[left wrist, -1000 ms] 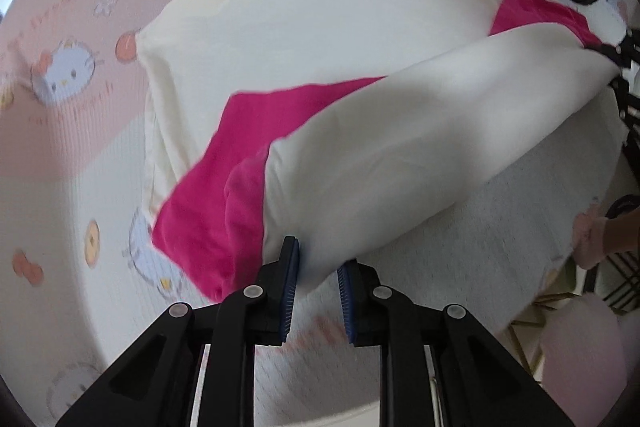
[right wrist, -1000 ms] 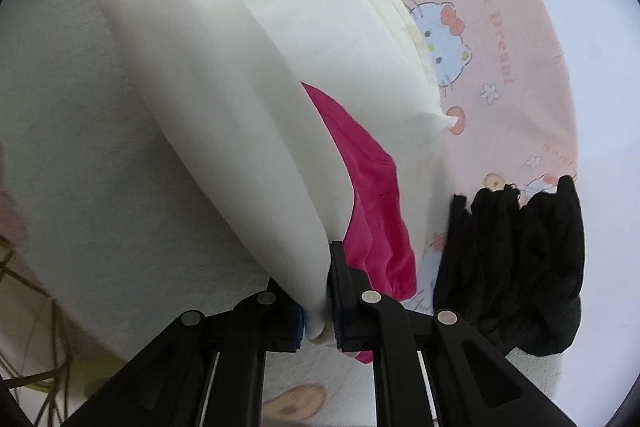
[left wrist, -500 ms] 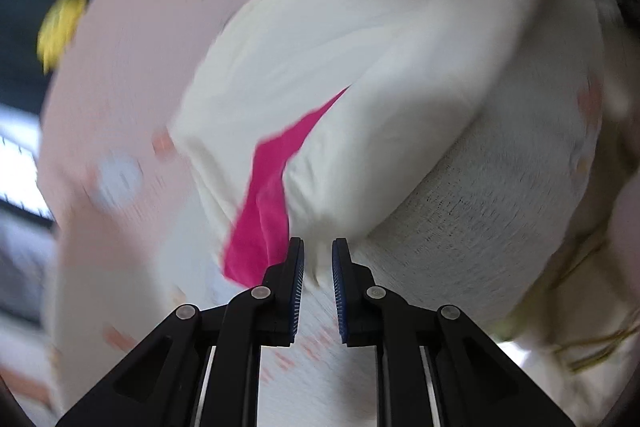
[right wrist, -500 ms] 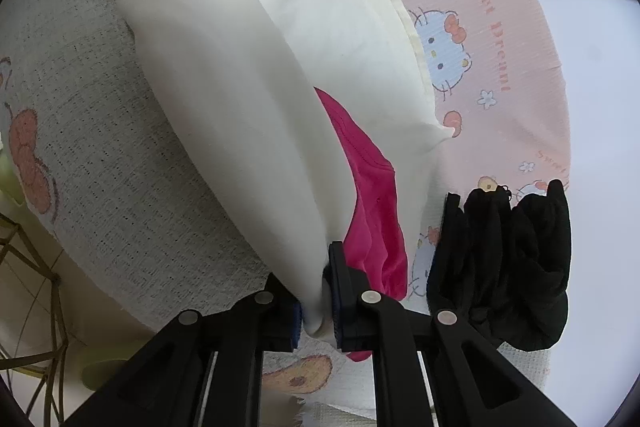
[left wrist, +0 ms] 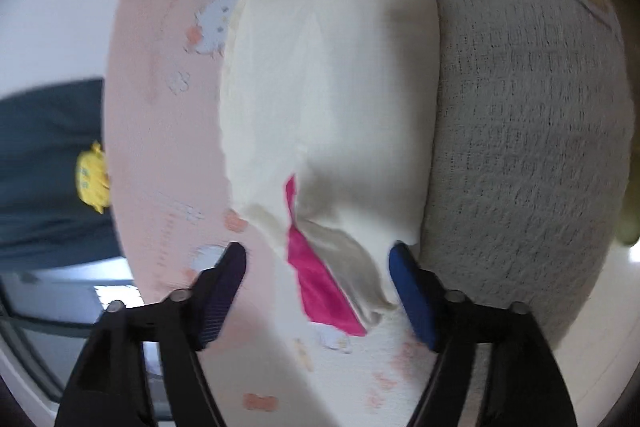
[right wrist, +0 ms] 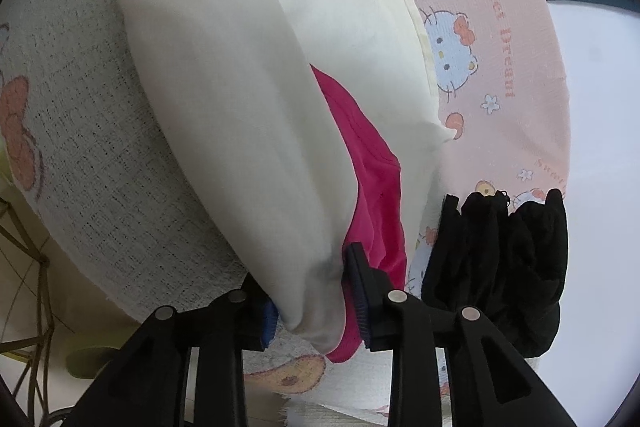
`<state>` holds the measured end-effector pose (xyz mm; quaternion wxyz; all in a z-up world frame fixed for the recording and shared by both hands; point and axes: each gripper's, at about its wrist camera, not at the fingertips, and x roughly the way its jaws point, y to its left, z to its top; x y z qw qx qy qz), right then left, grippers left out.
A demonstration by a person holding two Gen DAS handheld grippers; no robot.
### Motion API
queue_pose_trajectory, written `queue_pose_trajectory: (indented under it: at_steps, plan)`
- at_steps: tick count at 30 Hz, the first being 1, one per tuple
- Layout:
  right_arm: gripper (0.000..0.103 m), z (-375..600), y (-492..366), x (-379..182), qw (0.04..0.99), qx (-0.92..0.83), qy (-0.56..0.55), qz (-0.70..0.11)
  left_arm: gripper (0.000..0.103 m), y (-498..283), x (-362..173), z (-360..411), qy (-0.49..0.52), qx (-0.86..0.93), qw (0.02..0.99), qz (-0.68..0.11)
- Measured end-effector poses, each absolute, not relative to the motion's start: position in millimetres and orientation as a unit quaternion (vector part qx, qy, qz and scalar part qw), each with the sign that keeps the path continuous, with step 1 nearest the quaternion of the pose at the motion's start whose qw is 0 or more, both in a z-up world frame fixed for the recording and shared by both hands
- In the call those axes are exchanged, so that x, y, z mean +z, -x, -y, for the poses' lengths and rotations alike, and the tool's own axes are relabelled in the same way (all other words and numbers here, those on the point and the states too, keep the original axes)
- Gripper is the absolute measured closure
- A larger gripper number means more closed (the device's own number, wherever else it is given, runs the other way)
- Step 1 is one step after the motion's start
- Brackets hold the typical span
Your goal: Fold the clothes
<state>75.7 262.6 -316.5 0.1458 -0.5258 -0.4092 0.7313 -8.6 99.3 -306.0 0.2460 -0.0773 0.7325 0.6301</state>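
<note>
A cream garment with a magenta lining [left wrist: 328, 75] lies folded lengthwise on a Hello Kitty bedspread [left wrist: 168, 115]. My left gripper [left wrist: 318, 291] is open, its jaws wide apart on either side of the garment's near corner, where magenta [left wrist: 316, 283] shows. In the right wrist view the same cream garment [right wrist: 224, 99] runs away from me with its magenta lining [right wrist: 376, 195] showing. My right gripper [right wrist: 312, 303] is open a little, and the cream corner still lies between its jaws.
A folded black garment [right wrist: 500, 259] lies just right of my right gripper. A white waffle blanket [left wrist: 528, 131] covers the bed beside the cream garment. A yellow toy [left wrist: 92, 183] sits on dark fabric at far left. Wire legs [right wrist: 24, 267] show low on the left.
My left gripper has opened wide and let the cream corner go, and it has swung round over the bed. My right gripper's jaws have parted around its corner. The fold now lies flat.
</note>
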Motion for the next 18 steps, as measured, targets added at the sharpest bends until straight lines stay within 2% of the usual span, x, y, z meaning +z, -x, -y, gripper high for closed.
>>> queue_pose_trajectory:
  at_steps: [3, 6, 13, 15, 18]
  plan:
    - [0.073, -262.6, -75.8, -315.9, 0.146, 0.729, 0.526, 0.413, 0.029, 11.4, -292.2, -99.6, 0.123, 0.641, 0.273, -0.707]
    - [0.073, -262.1, -76.6, -315.9, 0.145, 0.727, 0.524, 0.419, 0.023, 13.1, -281.5, -100.3, 0.171, 0.65, 0.301, -0.677]
    - [0.072, -271.1, -74.7, -308.3, 0.126, 0.745, 0.533, 0.38, 0.022, 17.4, -298.0, -95.7, 0.062, 0.641, 0.286, -0.71]
    - [0.072, -272.5, -74.3, -307.2, 0.121, 0.747, 0.534, 0.377, 0.022, 27.9, -298.3, -96.7, 0.053, 0.65, 0.277, -0.706]
    - [0.072, -274.5, -72.6, -305.0, 0.119, 0.75, 0.537, 0.367, 0.022, 32.7, -288.5, -105.1, 0.097, 0.667, 0.279, -0.684]
